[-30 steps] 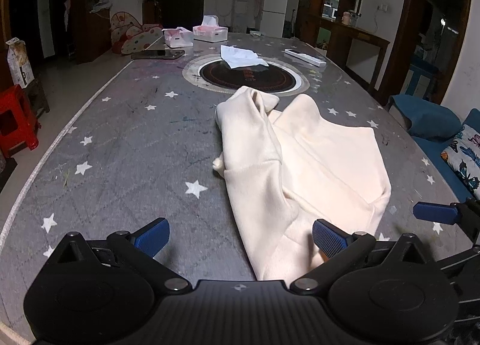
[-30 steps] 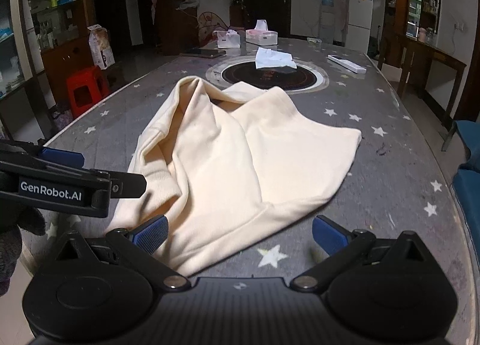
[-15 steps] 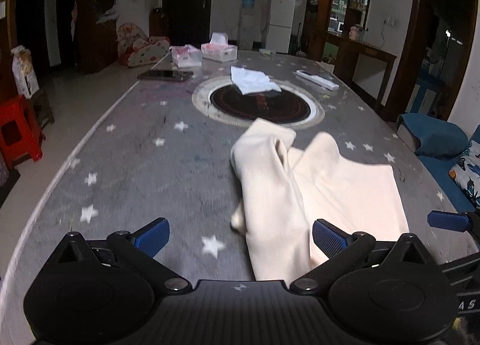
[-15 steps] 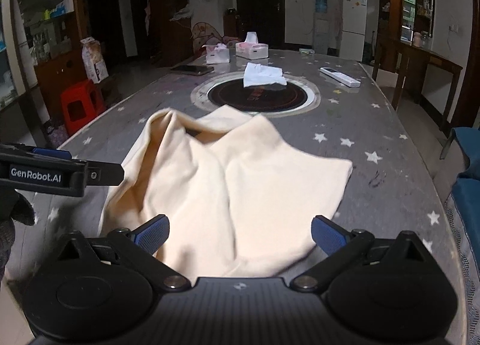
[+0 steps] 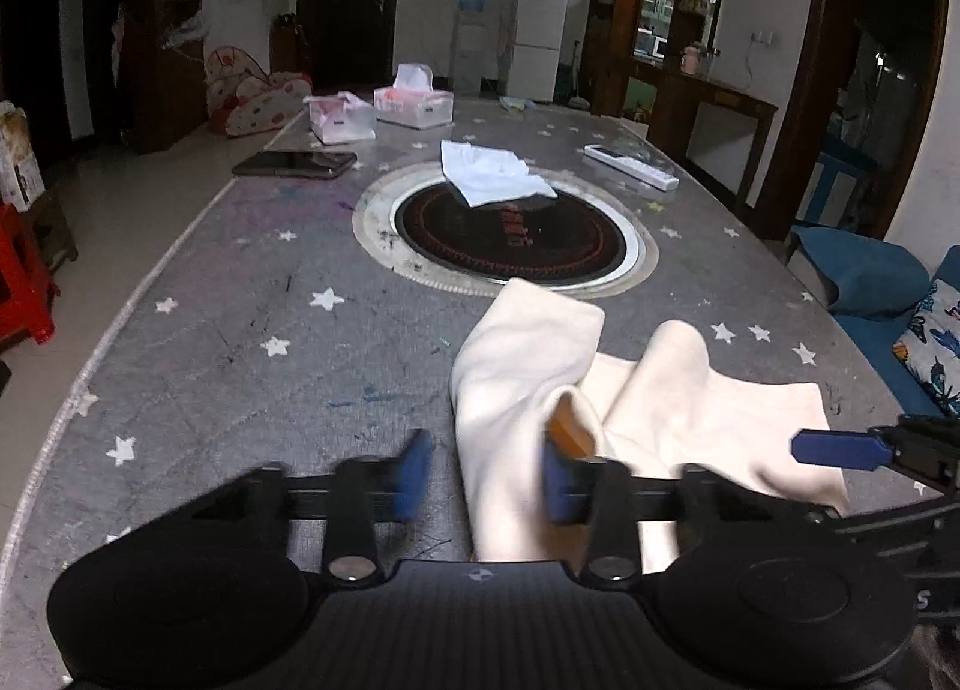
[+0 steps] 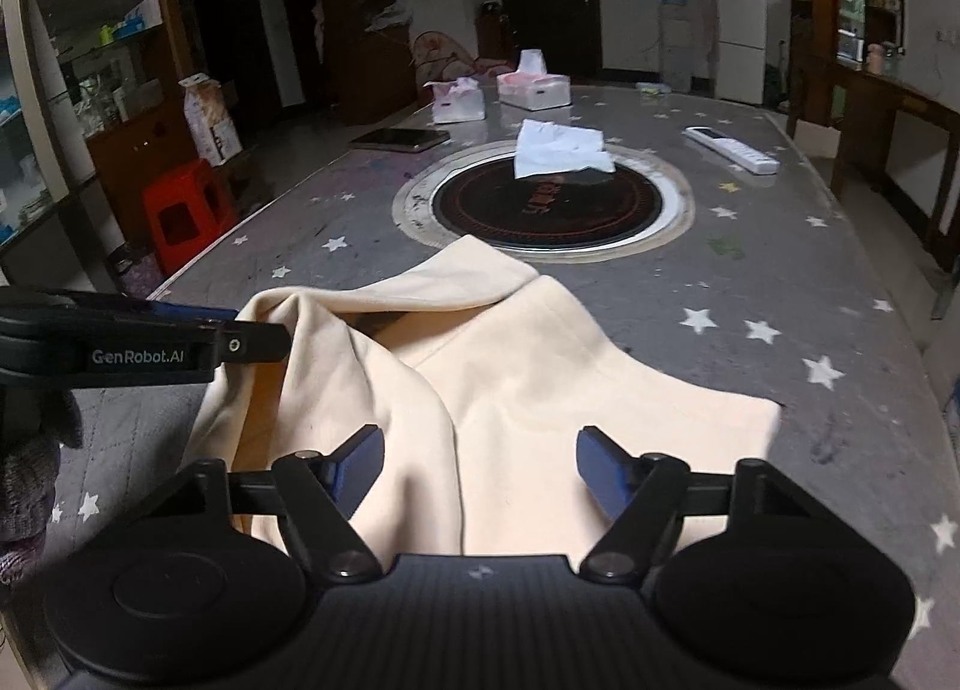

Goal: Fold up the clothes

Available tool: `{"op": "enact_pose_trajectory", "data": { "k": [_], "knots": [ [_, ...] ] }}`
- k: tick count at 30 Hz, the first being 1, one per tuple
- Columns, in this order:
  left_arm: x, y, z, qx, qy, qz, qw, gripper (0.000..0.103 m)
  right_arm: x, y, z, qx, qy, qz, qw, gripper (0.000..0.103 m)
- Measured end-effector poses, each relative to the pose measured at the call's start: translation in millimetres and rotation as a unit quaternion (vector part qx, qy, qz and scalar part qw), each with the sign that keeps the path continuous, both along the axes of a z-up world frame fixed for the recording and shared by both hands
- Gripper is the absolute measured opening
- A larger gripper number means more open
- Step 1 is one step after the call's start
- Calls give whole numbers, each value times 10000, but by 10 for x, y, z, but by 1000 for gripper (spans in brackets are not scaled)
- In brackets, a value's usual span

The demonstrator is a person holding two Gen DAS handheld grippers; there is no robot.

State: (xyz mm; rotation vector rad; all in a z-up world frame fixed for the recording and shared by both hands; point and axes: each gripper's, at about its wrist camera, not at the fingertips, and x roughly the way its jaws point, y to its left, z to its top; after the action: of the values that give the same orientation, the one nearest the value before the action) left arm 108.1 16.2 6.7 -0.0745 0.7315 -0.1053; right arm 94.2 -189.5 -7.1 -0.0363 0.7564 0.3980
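at the near edge of a grey, star-printed table (image 5: 198, 330), the left gripper (image 5: 483, 480) has its blue fingers drawn partly in on either side of a raised fold of a cream garment (image 5: 522, 366), with a gap visible between the left pad and the cloth (motion blur makes it impossible to tell whether the fabric is actually pinched). beside it, the right gripper (image 6: 480, 465) hangs over the same cream garment (image 6: 540, 390) with its jaws spread wide, cloth lying between and under the blue pads but neither pad pressed on it. in the right wrist view the left gripper (image 6: 258, 339) shows side-on, its tip against a lifted ridge of the fabric; in the left wrist view a blue finger (image 5: 837, 450) of the right gripper juts in from the right above the garment's flat part.

the garment lies rumpled on the near half of the table, one fold standing up, its far edge reaching to the rim of a round black inset (image 5: 510, 237). on that inset sits a crumpled white cloth (image 5: 489, 180). farther off lie a dark tablet (image 5: 294, 164), a white remote (image 5: 630, 167) and two tissue boxes (image 5: 414, 105), with a white fridge (image 5: 537, 33) against the back wall.
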Motion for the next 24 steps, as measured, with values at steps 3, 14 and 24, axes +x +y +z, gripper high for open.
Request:
{"op": "enact_pose_trajectory", "data": {
  "k": [3,14,24],
  "knots": [
    [-22,89,-43,-95,6,-5,10000,13,80,86,-15,107,34,264,9996,66],
    [-104,218,-27,-219,-37,40,9997,12,286,613,-27,223,36,1113,9935,47],
    [-110,254,-42,-234,7,63,9997,13,329,705,-48,33,-21,1110,9938,12]
  ]
}}
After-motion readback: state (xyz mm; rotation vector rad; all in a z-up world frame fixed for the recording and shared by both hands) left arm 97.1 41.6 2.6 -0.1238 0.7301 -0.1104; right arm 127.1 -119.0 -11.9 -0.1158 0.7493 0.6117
